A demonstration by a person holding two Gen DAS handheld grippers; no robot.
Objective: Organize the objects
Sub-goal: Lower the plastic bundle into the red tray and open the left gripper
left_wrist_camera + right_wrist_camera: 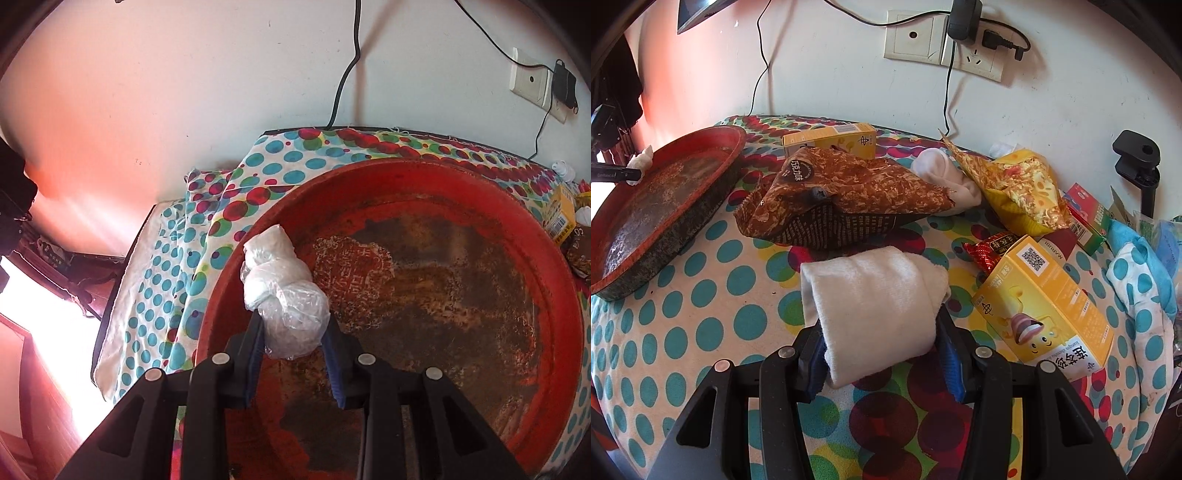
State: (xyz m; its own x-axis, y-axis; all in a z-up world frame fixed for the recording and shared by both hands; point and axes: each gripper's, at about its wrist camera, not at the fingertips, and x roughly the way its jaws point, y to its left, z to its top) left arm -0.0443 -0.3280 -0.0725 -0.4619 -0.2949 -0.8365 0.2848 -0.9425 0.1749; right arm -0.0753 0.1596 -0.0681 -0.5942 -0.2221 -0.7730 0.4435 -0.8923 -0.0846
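Observation:
A knotted white plastic bag (280, 280) hangs over the left inner rim of a round red tray (369, 184) with a worn, rusty floor. My left gripper (293, 321) is shut on the bag's lower bulge, both blue pads against it. In the right wrist view the same tray (713, 134) stands at the far left of the spotted tablecloth, with the bag (642, 157) at its edge. My right gripper (879, 317) is shut on a rolled white cloth (871, 288) just above the tablecloth.
A brown snack bag (849, 192), a yellow carton (831, 138), a white sock (942, 166), a yellow snack bag (1023, 188), a large yellow box (1045, 306), a red wrapper (988, 251) and a green-red box (1087, 218) crowd the cloth. A black clamp (1137, 158) stands far right. Cables hang on the wall.

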